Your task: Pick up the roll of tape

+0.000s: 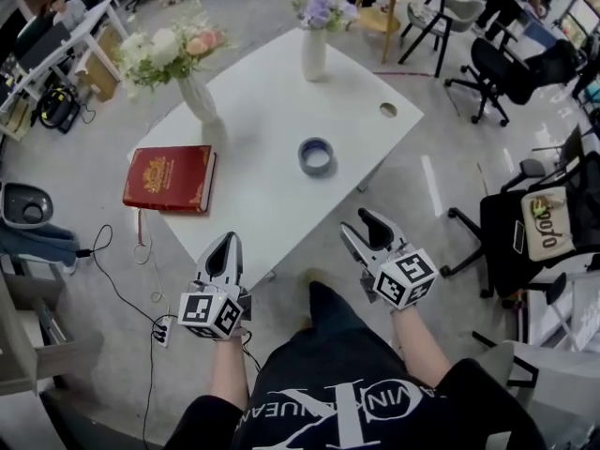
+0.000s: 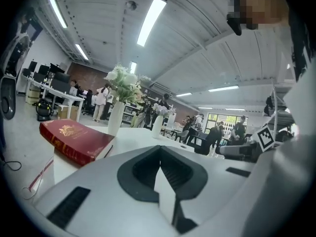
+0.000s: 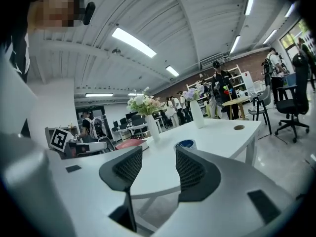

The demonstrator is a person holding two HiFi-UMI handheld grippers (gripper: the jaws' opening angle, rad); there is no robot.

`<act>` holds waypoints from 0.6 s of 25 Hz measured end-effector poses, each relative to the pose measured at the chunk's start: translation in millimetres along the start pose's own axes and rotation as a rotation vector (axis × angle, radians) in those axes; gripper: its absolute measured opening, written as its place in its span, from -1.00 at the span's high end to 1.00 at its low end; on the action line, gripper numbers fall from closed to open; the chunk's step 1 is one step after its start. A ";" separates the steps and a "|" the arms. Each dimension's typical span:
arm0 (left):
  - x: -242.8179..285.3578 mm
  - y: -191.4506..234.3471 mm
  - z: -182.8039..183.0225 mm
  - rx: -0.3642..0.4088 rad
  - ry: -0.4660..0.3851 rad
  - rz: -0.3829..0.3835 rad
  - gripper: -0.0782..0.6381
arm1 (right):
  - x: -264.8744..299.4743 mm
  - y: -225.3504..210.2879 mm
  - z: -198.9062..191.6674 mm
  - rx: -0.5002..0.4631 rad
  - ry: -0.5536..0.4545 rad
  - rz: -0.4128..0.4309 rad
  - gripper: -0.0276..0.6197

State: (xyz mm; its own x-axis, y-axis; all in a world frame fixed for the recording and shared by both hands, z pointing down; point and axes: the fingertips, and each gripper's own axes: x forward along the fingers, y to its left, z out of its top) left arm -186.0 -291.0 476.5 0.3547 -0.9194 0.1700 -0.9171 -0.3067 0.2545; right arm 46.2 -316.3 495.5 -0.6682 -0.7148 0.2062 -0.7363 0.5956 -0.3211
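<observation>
On white surface, L to R: red book at left edge, flower vase behind it, blue roll of tape flat mid-surface, untouched. Left tool clenched, empty, by near edge; right tool released, empty, apart from tape.

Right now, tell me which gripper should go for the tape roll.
Right. The right gripper is open and sits nearer the tape roll, which shows just beyond its fingers; the left gripper is shut, farther off.
</observation>
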 end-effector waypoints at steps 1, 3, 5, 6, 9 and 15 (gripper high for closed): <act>8.8 3.2 5.8 0.004 -0.011 0.006 0.78 | 9.3 -4.9 4.3 -0.003 0.005 0.009 0.24; 26.3 8.5 14.8 0.002 -0.027 0.010 0.78 | 27.0 -14.4 12.2 -0.006 0.014 0.022 0.24; 42.8 10.5 17.0 0.003 -0.026 0.005 0.78 | 41.6 -23.6 17.6 -0.008 0.022 0.030 0.24; 50.1 10.8 15.9 0.003 -0.020 0.002 0.78 | 48.0 -28.3 18.7 -0.007 0.028 0.033 0.24; 70.3 14.4 12.3 -0.001 -0.004 0.002 0.78 | 66.6 -41.9 19.7 0.002 0.050 0.041 0.24; 104.0 24.4 10.9 -0.014 0.014 0.010 0.78 | 98.7 -66.3 16.8 0.022 0.103 0.049 0.26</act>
State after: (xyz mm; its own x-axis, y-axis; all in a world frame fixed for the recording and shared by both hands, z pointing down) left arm -173.4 -396.8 490.0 0.3483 -0.9187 0.1861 -0.9180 -0.2942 0.2658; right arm 30.8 -432.5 521.6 -0.7114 -0.6430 0.2838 -0.7010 0.6199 -0.3527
